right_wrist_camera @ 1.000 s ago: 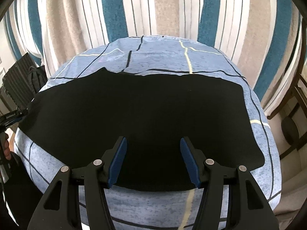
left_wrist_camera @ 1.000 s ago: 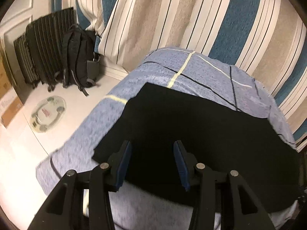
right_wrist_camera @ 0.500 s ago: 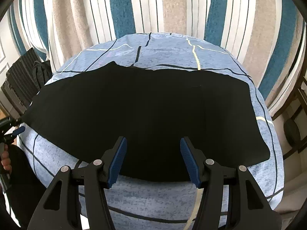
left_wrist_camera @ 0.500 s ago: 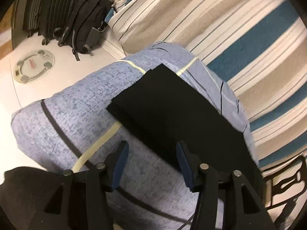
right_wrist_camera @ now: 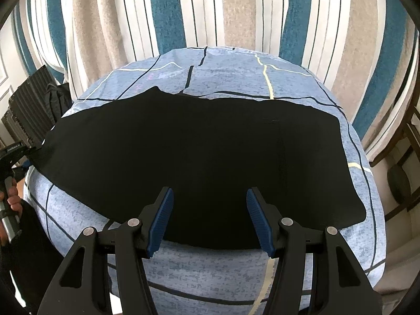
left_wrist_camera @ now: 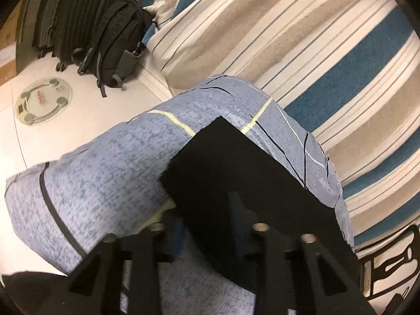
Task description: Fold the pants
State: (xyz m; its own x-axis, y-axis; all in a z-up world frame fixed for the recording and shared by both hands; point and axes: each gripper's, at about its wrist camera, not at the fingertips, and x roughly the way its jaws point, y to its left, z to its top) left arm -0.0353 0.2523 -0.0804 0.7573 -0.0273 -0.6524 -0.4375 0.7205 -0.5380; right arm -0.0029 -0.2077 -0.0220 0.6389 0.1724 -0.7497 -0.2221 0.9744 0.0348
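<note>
The black fabric pants (right_wrist_camera: 199,152) are seen spread flat across the blue patterned bedsheet (right_wrist_camera: 231,270), in front of the striped curtain (right_wrist_camera: 236,8). The right gripper (right_wrist_camera: 210,218) is held with its blue-padded jaws wide apart above the near edge of the pants, nothing between them. The left gripper (left_wrist_camera: 207,225) is blurred; its jaws are parted at the pants' end, and contact cannot be made out. No folds or seams can be discerned in the dark cloth.
</note>
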